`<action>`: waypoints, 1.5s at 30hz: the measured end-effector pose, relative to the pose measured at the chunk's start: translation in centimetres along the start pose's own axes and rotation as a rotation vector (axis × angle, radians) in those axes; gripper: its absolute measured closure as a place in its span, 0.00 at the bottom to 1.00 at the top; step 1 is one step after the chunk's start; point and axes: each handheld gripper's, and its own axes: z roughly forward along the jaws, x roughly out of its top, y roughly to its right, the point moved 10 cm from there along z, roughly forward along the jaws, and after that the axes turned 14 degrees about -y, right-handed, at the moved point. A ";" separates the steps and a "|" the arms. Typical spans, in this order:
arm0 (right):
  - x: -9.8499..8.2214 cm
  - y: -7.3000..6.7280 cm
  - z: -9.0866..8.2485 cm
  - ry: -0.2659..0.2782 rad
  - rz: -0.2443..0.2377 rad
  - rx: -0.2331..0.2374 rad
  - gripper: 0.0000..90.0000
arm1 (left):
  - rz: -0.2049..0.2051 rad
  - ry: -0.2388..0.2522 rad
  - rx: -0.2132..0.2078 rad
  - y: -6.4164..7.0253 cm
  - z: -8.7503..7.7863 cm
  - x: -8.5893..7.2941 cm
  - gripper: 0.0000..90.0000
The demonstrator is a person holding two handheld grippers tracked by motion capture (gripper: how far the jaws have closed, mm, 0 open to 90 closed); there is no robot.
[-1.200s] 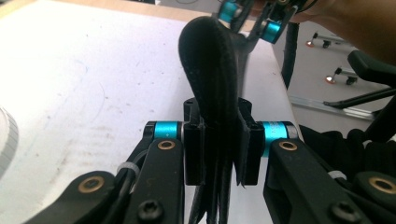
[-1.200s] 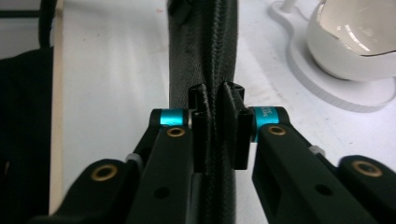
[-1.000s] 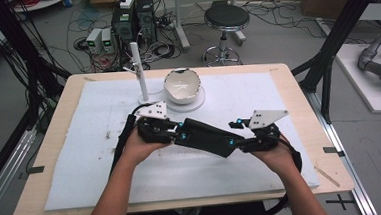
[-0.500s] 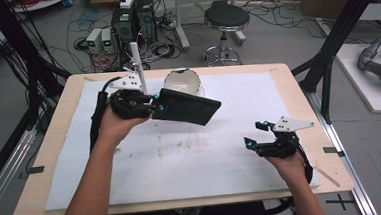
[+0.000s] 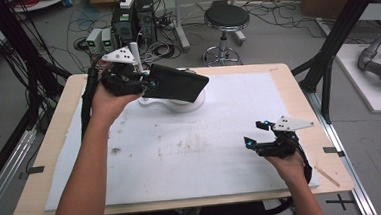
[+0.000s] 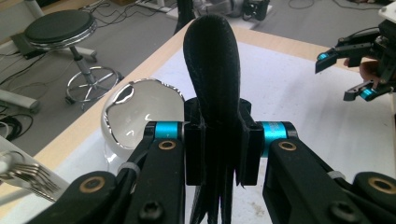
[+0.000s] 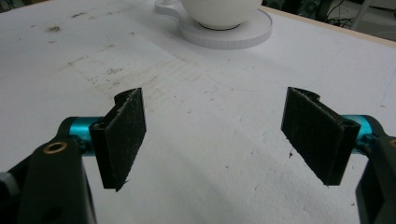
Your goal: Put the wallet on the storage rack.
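A long black paddle-shaped piece (image 5: 177,83) is raised above the back left of the white mat, and my left gripper (image 5: 149,83) is shut on one end of it. In the left gripper view the piece (image 6: 212,70) juts forward between the pads of my left gripper (image 6: 219,140). Under it a white bowl (image 6: 140,112) stands on a round white base (image 5: 178,104), partly hidden. My right gripper (image 5: 256,134) hovers low at the front right. Its jaws have just been opening, and my right gripper (image 7: 215,135) has nothing between its pads.
A white mat (image 5: 191,157) with smudges covers the wooden table. A thin white post (image 5: 135,53) rises behind my left hand. A wooden stick (image 5: 328,175) lies at the table's front right edge. A stool (image 5: 226,20), computers and cables stand beyond the table.
A second ago both grippers held the black piece low over the mat. The right one let go, opened and drew back to the right. The left lifted the piece toward the bowl.
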 end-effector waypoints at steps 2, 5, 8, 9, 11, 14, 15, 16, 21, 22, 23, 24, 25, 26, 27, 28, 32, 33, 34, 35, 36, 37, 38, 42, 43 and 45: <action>0.0 0.0 0.1 0.001 -0.002 0.002 0.25 | -0.001 -0.011 0.016 -0.2 -0.2 0.4 0.85; -0.1 0.0 0.2 -0.005 0.006 0.006 0.24 | -0.012 -0.026 0.044 -0.8 -0.4 1.0 0.85; -0.1 0.1 0.4 -0.005 0.004 0.007 0.24 | -0.015 -0.047 0.065 -1.4 -0.5 1.5 0.85; -0.1 0.0 0.4 -0.008 0.007 0.013 0.24 | -0.015 -0.051 0.070 -1.6 -0.5 1.6 0.85; -0.1 0.0 0.4 -0.008 0.008 0.013 0.24 | -0.017 -0.068 0.086 -2.0 -0.4 2.0 0.85; -0.1 0.0 0.5 -0.006 0.010 0.010 0.24 | -0.008 -0.113 0.115 -2.6 0.1 2.3 0.85; -0.2 0.0 0.5 -0.007 0.009 0.010 0.24 | -0.009 -0.126 0.127 -2.8 0.3 2.4 0.85; -0.2 -0.1 0.6 -0.008 0.011 0.013 0.24 | -0.009 -0.136 0.134 -2.9 0.5 2.4 0.85; -0.3 -0.1 0.8 -0.016 0.014 0.017 0.24 | -0.019 -0.204 0.165 -4.0 2.4 2.0 0.85; -0.3 -0.1 0.9 -0.016 0.013 0.016 0.24 | -0.019 -0.215 0.169 -4.1 2.7 1.9 0.85; -0.3 -0.1 0.9 -0.016 0.011 0.015 0.24 | -0.023 -0.224 0.175 -4.2 3.2 1.7 0.85; -0.3 -0.1 0.9 -0.014 0.012 0.016 0.24 | -0.026 -0.227 0.177 -4.3 3.6 1.5 0.85; -0.3 -0.2 0.9 -0.015 0.013 0.018 0.24 | -0.033 -0.238 0.176 -4.5 4.2 1.3 0.85; -0.4 -0.2 0.9 -0.020 0.011 0.019 0.24 | -0.038 -0.252 0.180 -4.6 4.6 1.0 0.85; -0.4 -0.2 0.9 -0.020 0.013 0.019 0.24 | -0.040 -0.262 0.187 -4.8 5.1 0.8 0.85; -0.4 -0.2 1.0 -0.021 0.013 0.020 0.24 | -0.042 -0.272 0.192 -5.0 5.6 0.7 0.85; -0.4 -0.3 1.2 -0.025 0.009 0.023 0.24 | -0.062 -0.275 0.183 -5.4 7.0 0.4 0.85; -0.4 -0.2 1.2 -0.026 0.008 0.023 0.24 | -0.065 -0.279 0.186 -5.4 7.3 0.4 0.85; -0.5 -0.3 1.3 -0.028 0.009 0.026 0.24 | -0.060 -0.287 0.188 -5.5 7.6 0.5 0.85; -0.5 -0.3 1.3 -0.031 0.011 0.027 0.24 | -0.059 -0.291 0.190 -5.5 7.9 0.6 0.85; -0.5 -0.3 1.4 -0.033 0.011 0.027 0.24 | -0.055 -0.300 0.192 -5.5 8.1 0.7 0.85; -0.5 -0.3 1.4 -0.033 0.012 0.029 0.24 | -0.054 -0.304 0.202 -5.5 8.3 0.8 0.85; -0.5 -0.3 1.5 -0.033 0.010 0.028 0.24 | -0.057 -0.311 0.205 -5.6 8.3 0.9 0.85; -0.5 -0.4 1.5 -0.035 0.013 0.031 0.24 | -0.067 -0.331 0.238 -6.2 7.9 0.8 0.85; -0.5 -0.3 1.4 -0.031 0.007 0.028 0.24 | -0.065 -0.333 0.248 -6.3 7.6 0.8 0.85; -0.5 -0.3 1.3 -0.027 0.006 0.030 0.24 | -0.057 -0.334 0.254 -6.3 7.4 0.8 0.85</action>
